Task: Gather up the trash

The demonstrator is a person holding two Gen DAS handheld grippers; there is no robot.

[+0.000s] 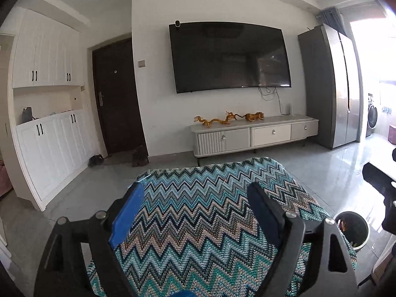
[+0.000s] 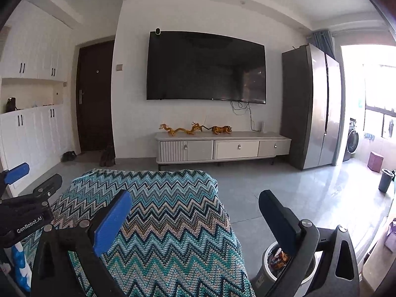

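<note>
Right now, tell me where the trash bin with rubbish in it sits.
The trash bin stands on the floor at the lower right of both views, beside the right edge of the zigzag blanket, partly behind the right hand-held gripper.

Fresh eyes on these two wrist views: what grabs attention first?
The zigzag teal blanket fills the foreground under both open, empty hand-held grippers, left and right. Behind it, a big dark TV hangs above a low cabinet carrying golden figurines. A small trash bin with scraps inside stands beside the blanket's right edge.
</note>
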